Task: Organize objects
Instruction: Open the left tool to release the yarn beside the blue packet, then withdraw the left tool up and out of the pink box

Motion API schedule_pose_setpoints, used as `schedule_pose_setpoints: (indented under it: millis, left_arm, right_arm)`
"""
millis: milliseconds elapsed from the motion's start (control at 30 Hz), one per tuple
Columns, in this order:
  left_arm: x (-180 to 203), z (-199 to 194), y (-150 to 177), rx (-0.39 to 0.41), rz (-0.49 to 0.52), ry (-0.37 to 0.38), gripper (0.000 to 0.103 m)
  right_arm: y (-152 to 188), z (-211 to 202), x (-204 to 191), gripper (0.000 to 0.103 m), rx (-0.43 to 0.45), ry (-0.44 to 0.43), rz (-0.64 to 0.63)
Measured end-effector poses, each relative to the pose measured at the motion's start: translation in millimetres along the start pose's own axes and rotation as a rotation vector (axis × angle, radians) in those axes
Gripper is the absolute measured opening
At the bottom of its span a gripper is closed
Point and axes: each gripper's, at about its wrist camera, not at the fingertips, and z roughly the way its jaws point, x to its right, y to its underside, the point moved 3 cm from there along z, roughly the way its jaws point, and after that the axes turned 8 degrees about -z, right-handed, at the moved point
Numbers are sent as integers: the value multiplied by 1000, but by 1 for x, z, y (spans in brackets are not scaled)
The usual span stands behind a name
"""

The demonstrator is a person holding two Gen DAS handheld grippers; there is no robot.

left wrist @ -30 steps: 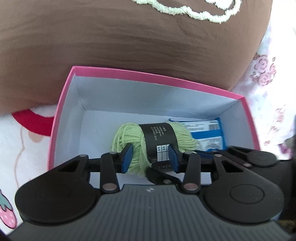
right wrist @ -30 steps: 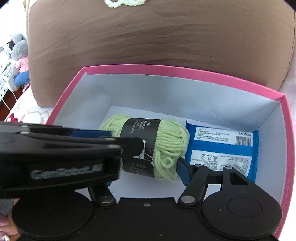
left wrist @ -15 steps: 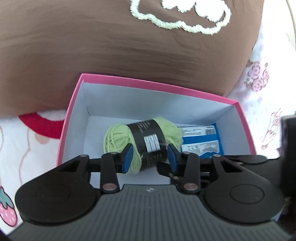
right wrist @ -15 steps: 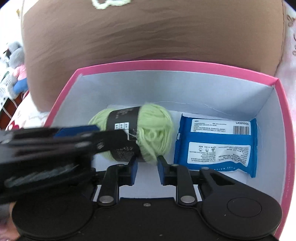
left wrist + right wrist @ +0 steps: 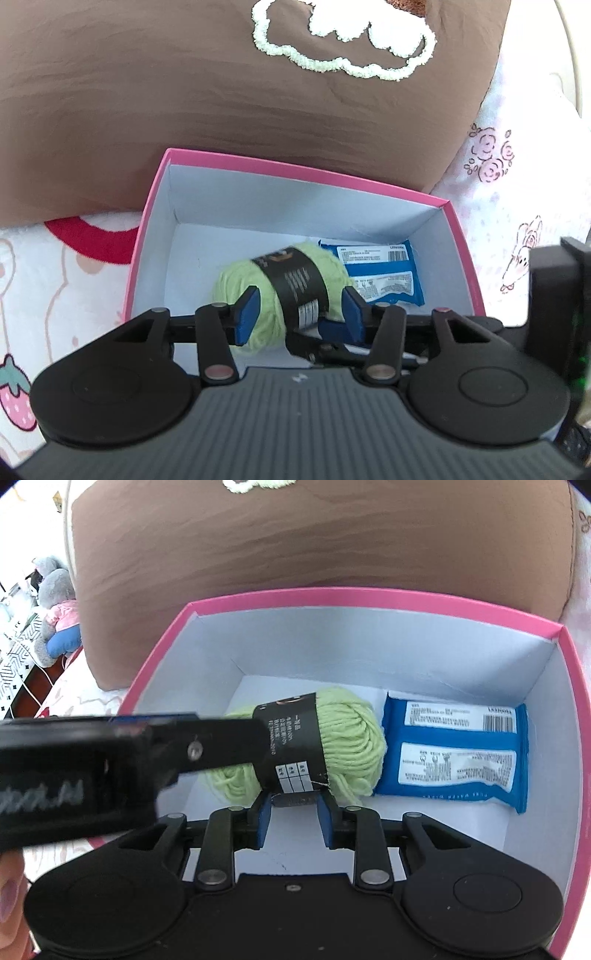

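Inside pink box (image 5: 369, 598): right gripper (image 5: 293, 814) clamped on green yarn ball's (image 5: 351, 738) black label, left gripper (image 5: 299, 314) opening around it, beside blue packet (image 5: 458, 753).

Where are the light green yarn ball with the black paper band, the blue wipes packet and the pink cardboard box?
Light green yarn ball (image 5: 347, 734), right wrist view, bare yarn.
Blue wipes packet (image 5: 458, 734), right wrist view, blue strip between labels.
Pink cardboard box (image 5: 295, 170), left wrist view, far rim.

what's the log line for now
left gripper: opening around light green yarn ball | right gripper: shut on yarn | pink cardboard box: blue wipes packet inside
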Motion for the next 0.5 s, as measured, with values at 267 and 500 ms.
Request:
schedule_pose_setpoints:
  millis: [267,500]
  left_arm:
    - [0,-29,4,4,17,-83,53]
    - [-16,-59,11,6,17,-147,56]
  right_arm:
    - [5,-3,-4,39,-14,-33,-22]
    - [18,-29,-5,41,11,-28,-32]
